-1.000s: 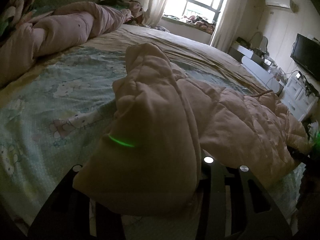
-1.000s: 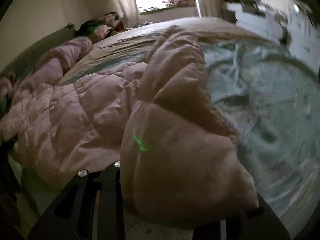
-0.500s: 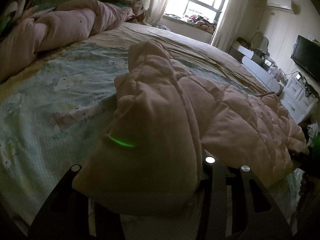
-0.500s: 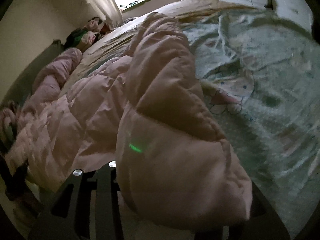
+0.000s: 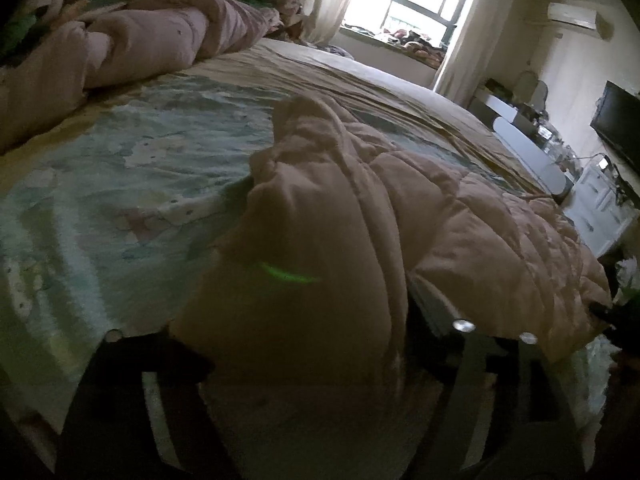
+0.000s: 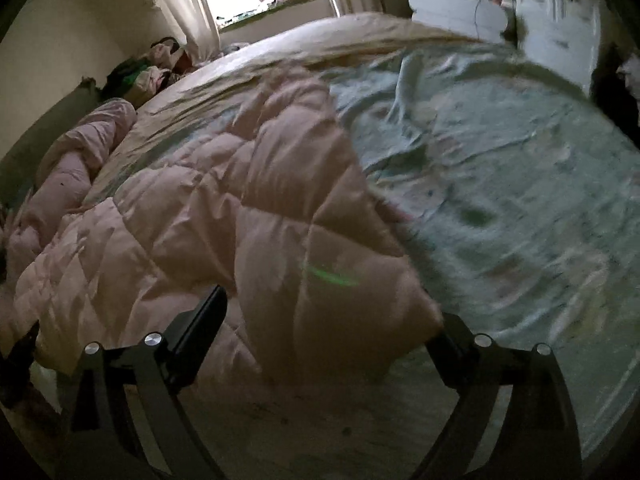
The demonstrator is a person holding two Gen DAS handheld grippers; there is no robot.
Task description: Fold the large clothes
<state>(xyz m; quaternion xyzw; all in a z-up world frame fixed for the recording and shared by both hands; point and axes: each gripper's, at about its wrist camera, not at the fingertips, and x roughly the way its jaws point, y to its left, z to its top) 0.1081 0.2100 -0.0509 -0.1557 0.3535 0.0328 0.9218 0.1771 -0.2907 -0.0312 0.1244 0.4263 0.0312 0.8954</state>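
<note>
A large pink quilted puffer coat [image 5: 460, 216] lies on the bed, near its front edge. My left gripper [image 5: 296, 344] has its fingers spread wide, with a bunched sleeve or corner of the coat [image 5: 304, 248] lying between them; the fingertips are partly hidden by fabric. In the right wrist view the coat [image 6: 224, 208] spreads flat to the left. My right gripper [image 6: 324, 320] is open, its fingers [image 6: 200, 320] wide apart, and a corner of the coat lies loose between them on the sheet.
The bed has a pale green cartoon-print sheet [image 5: 100, 208] and a beige cover [image 5: 360, 80] farther back. A rolled pink duvet [image 5: 140, 44] lies along the headboard. White drawers [image 5: 600, 208] and a TV [image 5: 620, 120] stand to the right.
My right gripper has opened and let go of the coat corner, which dropped flat onto the bed. My left gripper's fingers have spread apart and the bunched fabric has sunk lower.
</note>
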